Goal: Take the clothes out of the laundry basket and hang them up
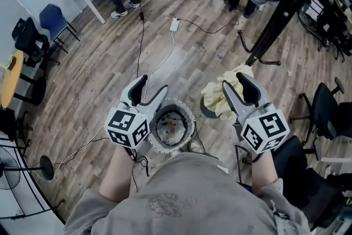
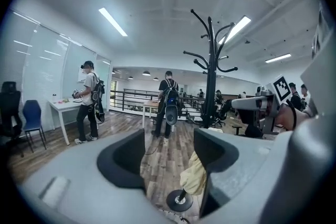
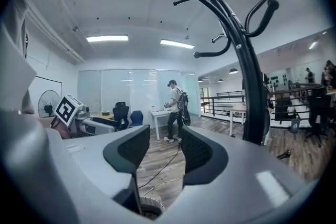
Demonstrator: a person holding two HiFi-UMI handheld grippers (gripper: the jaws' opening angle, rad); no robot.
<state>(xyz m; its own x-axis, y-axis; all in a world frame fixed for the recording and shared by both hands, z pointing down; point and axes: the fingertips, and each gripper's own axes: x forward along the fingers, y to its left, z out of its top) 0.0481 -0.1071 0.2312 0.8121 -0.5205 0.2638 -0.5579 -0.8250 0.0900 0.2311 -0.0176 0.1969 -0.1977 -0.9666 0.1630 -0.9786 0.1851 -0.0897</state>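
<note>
Jaws are recorded as spread and empty on both the left gripper (image 1: 153, 84) and the right gripper (image 1: 233, 81), which are held to either side of the laundry basket (image 1: 188, 114) at lower centre of the head view. The step is judged to be the reach for another garment, so a descent into the basket and a pinch on fabric are called for. Counted: two grippers, one basket (contents not resolved), one coat rack (image 1: 286, 0) at upper right, and one pale yellow cloth (image 1: 213, 97) draped low on it.

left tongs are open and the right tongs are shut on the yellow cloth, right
Not quite. The right tongs are open and empty too, as the right gripper view shows; the yellow cloth is by the rack, outside them. The left tongs are open, as you said.
</note>
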